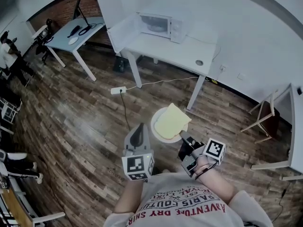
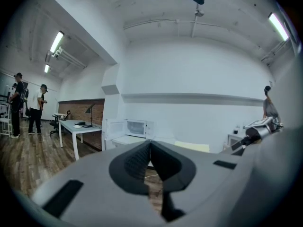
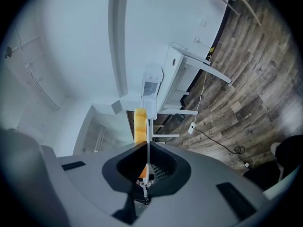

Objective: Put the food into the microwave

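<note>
1. The food [image 1: 173, 120], a flat yellow slice, lay face up on a white plate [image 1: 157, 132]. The plate was held out over the wooden floor [image 1: 85, 117], well short of the white table [image 1: 180, 51].
2. In the head view the slice looked nearly square, so no long axis stood out. One corner pointed toward the table, and its far edge overhung the plate's rim.
3. In the right gripper view the food [image 3: 140, 124] showed edge-on as a narrow strip. It ran away from the jaws toward the microwave [image 3: 150, 86].
4. The right gripper [image 1: 183, 137] was clamped on the plate's near rim. In its own view the plate [image 3: 149, 131] was only a thin line between the closed jaws.
5. The left gripper [image 1: 137, 129] was beside the plate, apart from it. Its jaws were pressed together with nothing between them [image 2: 150, 143].
6. The microwave [image 1: 161, 26] stood on the table with its door swung open. Its inside was too pale to make out.
7. The slice hid most of the plate, and the right gripper's jaws hid the plate's near rim.
8. A small round thing [image 1: 199, 63] on the table was too small to identify.
9. People [image 1: 12, 60] at the left edge of the head view were cut off.
</note>
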The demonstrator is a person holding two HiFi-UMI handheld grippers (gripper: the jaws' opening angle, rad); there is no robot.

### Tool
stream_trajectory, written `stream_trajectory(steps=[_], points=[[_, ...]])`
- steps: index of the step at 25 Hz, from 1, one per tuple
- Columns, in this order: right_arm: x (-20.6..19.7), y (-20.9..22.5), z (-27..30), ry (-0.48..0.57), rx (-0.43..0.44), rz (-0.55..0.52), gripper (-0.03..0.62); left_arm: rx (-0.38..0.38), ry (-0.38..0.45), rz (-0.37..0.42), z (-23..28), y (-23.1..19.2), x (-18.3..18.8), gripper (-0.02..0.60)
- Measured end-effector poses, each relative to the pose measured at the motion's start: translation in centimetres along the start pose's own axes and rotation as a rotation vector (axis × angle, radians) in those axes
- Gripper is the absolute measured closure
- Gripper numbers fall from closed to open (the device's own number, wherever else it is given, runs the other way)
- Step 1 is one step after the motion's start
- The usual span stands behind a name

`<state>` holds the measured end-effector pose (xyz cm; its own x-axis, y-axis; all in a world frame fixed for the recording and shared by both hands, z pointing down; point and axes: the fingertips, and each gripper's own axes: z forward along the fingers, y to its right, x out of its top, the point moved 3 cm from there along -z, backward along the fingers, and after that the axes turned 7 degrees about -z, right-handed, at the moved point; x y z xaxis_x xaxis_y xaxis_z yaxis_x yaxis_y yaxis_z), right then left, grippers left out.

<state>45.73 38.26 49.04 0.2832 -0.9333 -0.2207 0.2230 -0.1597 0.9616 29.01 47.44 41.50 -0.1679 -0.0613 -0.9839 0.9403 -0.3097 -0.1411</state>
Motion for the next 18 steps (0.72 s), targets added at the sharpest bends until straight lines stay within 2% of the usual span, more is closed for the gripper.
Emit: stream_trajectory(steps=[10,18], points=[[3.5,0.4,3.9,0.0,-0.033,0.01,0.574,-0.012,-0.034,0.0,5.4,-1.4,0.7,0.575],[7.8,-0.3,11.6,0.035,-0.054,0.029,0.574,-0.04,-0.05,-0.011,14.0,-6.0,2.3,0.575]])
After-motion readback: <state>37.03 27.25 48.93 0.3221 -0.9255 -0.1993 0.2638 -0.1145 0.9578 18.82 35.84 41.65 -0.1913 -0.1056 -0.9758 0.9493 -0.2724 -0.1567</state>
